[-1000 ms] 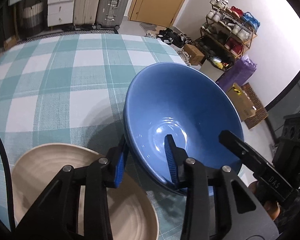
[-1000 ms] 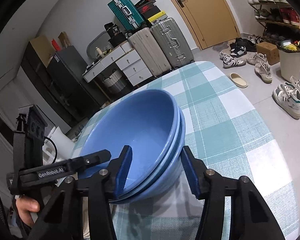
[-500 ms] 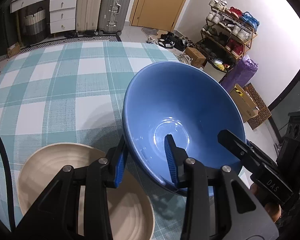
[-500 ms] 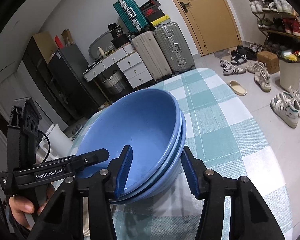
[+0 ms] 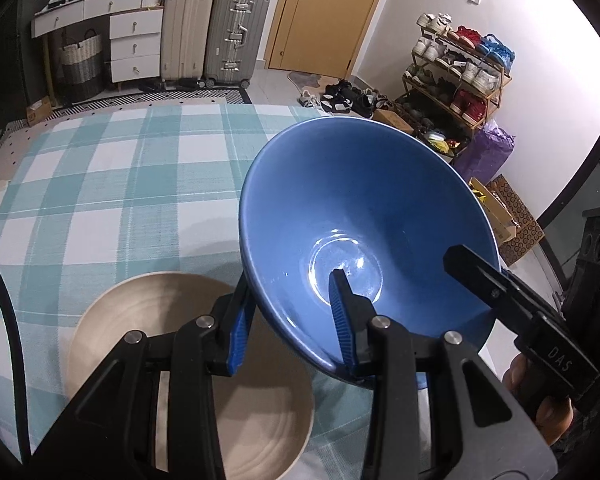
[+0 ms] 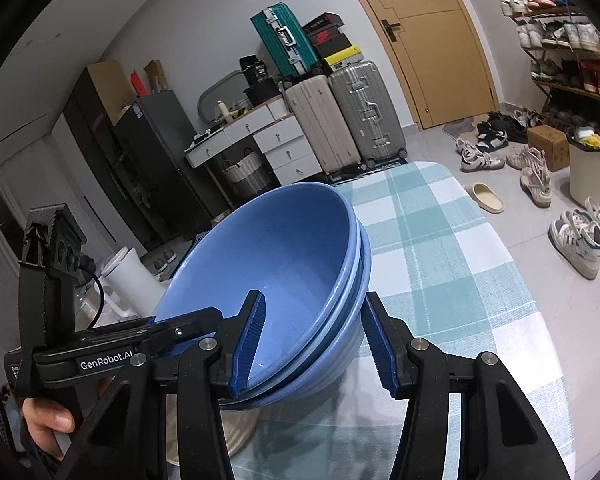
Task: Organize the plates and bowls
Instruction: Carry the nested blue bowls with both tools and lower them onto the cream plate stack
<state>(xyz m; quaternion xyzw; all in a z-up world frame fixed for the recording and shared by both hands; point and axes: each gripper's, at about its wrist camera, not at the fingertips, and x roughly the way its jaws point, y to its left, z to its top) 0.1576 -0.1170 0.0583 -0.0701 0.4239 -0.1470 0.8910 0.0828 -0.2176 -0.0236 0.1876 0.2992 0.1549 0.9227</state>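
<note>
Left wrist view: left gripper [image 5: 290, 320] pinches the blue bowls' [image 5: 364, 216] near rim.
Right gripper [image 6: 314, 344]: squeezes the stacked bowls' other side.
Bowls: tilted, above the checked tablecloth [image 5: 100, 184].
Beige plate [image 5: 148, 304]: on the cloth beneath.

1. The left gripper [image 5: 290, 320], a black two-finger tool with blue ribbed pads [image 5: 342, 320], points steeply downward. Its jaws are clamped across the near wall of the stacked glossy blue ceramic bowls [image 5: 364, 216]: one pad inside, one outside.
2. The right gripper [image 6: 314, 340], of the same black construction with blue ribbed pads [image 6: 250, 344], points moderately downward. Its jaws straddle the opposite side of the stack, one pad inside the top bowl and one against the outer wall.
3. The person's left hand [image 6: 46, 420] grips the left gripper's handle, thumb forward.
4. The person's right hand [image 5: 548, 408] is wrapped around the right gripper's handle; only fingers show.
</note>
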